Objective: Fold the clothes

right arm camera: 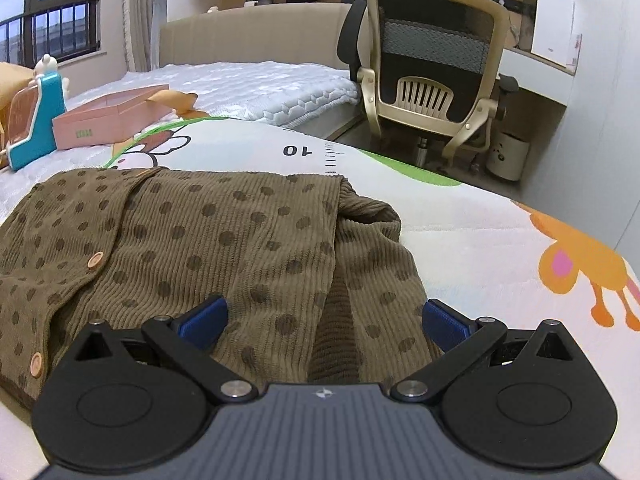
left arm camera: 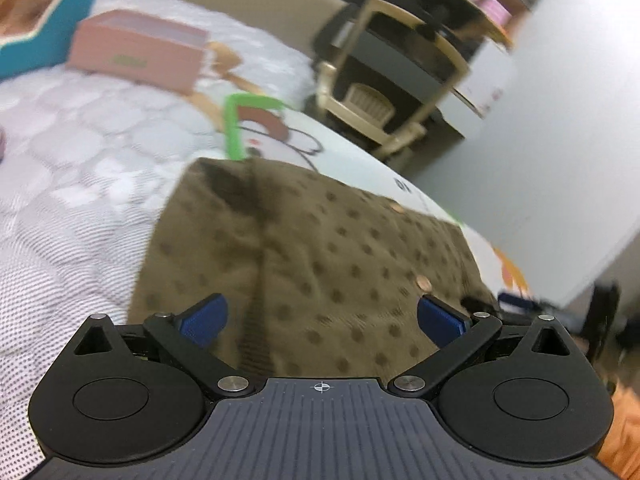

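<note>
- Over on the left wrist view, the left hand-held gripper [left arm camera: 322, 316] has its blue pads spread wide apart with nothing between them, hovering above the brown polka-dot cardigan [left arm camera: 312, 248] lying on the bed [left arm camera: 60, 208]. Pretty blurry.
- Right wrist view: right hand-held gripper [right arm camera: 324, 318] is spread apart too, over the cardigan's folded-in sleeve [right arm camera: 368, 248], on a cartoon-print mat [right arm camera: 460, 220].
</note>
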The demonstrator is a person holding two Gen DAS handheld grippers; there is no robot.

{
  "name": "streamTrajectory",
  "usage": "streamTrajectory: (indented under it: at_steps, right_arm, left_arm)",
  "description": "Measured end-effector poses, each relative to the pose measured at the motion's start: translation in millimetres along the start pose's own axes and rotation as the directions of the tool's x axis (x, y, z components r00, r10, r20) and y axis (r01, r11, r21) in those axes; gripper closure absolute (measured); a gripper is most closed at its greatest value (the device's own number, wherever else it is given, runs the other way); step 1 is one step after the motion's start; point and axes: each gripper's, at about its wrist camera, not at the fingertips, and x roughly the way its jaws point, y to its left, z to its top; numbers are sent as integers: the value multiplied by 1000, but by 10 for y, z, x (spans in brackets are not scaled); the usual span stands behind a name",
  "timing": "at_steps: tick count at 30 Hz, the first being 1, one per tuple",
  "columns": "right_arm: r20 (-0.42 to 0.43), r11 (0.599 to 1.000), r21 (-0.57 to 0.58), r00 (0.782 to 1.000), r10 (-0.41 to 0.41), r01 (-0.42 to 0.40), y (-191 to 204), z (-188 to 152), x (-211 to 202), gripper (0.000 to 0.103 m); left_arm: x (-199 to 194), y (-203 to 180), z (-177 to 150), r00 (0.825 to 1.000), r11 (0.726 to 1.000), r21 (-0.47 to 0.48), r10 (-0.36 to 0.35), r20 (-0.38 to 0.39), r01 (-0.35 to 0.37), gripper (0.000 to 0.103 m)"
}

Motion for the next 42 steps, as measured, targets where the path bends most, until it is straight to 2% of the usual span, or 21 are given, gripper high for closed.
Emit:
streamTrajectory:
  at_steps: [3, 6, 8, 9, 10, 12, 13, 15, 18, 20, 23, 26, 28, 30, 32, 34, 37, 38, 42]
  right_arm:
    - [1, 1000, 5, 1000, 0, 0, -2, -4, -2, 0]
    - [2, 1000, 9, 1000, 0, 0, 0, -9, -5, 0]
    - [0, 1000, 13, 1000, 3, -3, -10, -9, -4, 0]
    - [-1, 1000, 16, 1000, 4, -4, -15, -9, -7, 0]
    - [-2, 1000, 19, 1000, 5, -5, -20, -10, -9, 0]
    - [-6, 1000, 25, 1000, 3, -3, -19, -13, -25, 0]
    - [-11, 1000, 21, 1000, 5, -5, -3, -26, -60, 0]
    - [-22, 1000, -13, 1000, 15, -16, 46, -73, -150, 0]
    - [-43, 993, -113, 999, 31, -35, 140, -189, -302, 0]
    - [-46, 986, -164, 999, 28, -36, 167, -276, -410, 0]
    - [-72, 980, -191, 997, 34, -47, 150, -302, -541, 0]
    - [-44, 981, -191, 998, 36, -43, 156, -249, -666, 0]
    - [-4, 982, -185, 999, 48, -47, 186, -160, -702, 0]
    - [19, 983, -175, 999, 50, -46, 238, -73, -656, 0]
    - [31, 985, -167, 998, 48, -42, 299, -7, -577, 0]
    - [8, 982, -185, 999, 32, -30, 361, -30, -451, 0]
    - [-19, 982, -186, 999, 28, -31, 341, -112, -379, 0]
    - [-25, 983, -179, 999, 32, -36, 308, -149, -383, 0]
    - [-44, 989, -136, 997, 56, -61, 162, -289, -402, 0]
  left_arm:
    - [24, 1, 6, 1000, 1000, 8, 9, -10, -9, 4]
    - [41, -81, -12, 999, 998, 57, 27, -19, -25, 22]
    - [53, -137, -24, 999, 995, 90, 38, -25, -36, 23]
    - [59, -164, -30, 999, 993, 107, 44, -28, -41, 31]
    - [65, -192, -36, 998, 991, 123, 50, -30, -46, 44]
    - [77, -247, -48, 997, 986, 156, 62, -35, -56, 58]
    - [81, -273, -54, 997, 983, 173, 69, -37, -61, 58]
    - [62, -273, -72, 994, 974, 208, 104, -44, -93, 58]
    - [77, -191, -152, 982, 963, 229, 167, -93, -142, 49]
    - [15, -180, -165, 982, 963, 229, 169, -89, -145, 47]
    - [-127, -284, -109, 991, 966, 230, 129, -40, -116, 40]
    - [-201, -496, -44, 998, 962, 268, 59, 7, -59, 30]
    - [-135, -696, 6, 1000, 949, 316, 4, 18, -10, 20]
    - [38, -881, 7, 1000, 931, 365, -13, 14, 7, 13]
    - [292, -1002, -45, 1000, 911, 413, 15, -17, -7, 12]
    - [542, -1087, -120, 996, 893, 449, 60, -59, -27, 12]
    - [719, -1101, -342, 988, 864, 502, 111, -108, -42, 9]
    - [695, -1108, -405, 991, 846, 530, 109, -83, -49, 9]
    - [636, -1010, -465, 994, 866, 500, 71, -81, -21, 6]
